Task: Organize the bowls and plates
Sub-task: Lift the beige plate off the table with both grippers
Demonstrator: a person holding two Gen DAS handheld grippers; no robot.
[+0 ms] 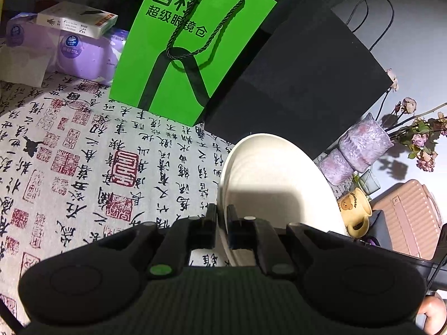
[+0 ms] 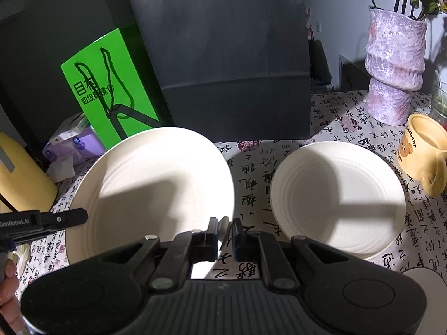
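clearly both grippers are clamped on one large cream plate (image 2: 156, 184): the left gripper (image 1: 222, 215) pinches its left rim, the right gripper (image 2: 225, 227) its near right edge, holding it just above the calligraphy tablecloth (image 1: 83, 153). glazed, faintly ringed ceramic looks slick, so uneven lifting might slip it onto the smaller cream bowl (image 2: 338, 198) just beside.

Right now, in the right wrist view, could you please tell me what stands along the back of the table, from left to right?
Purple tissue pack → green bag → black bag → purple vase → yellow bear mug.
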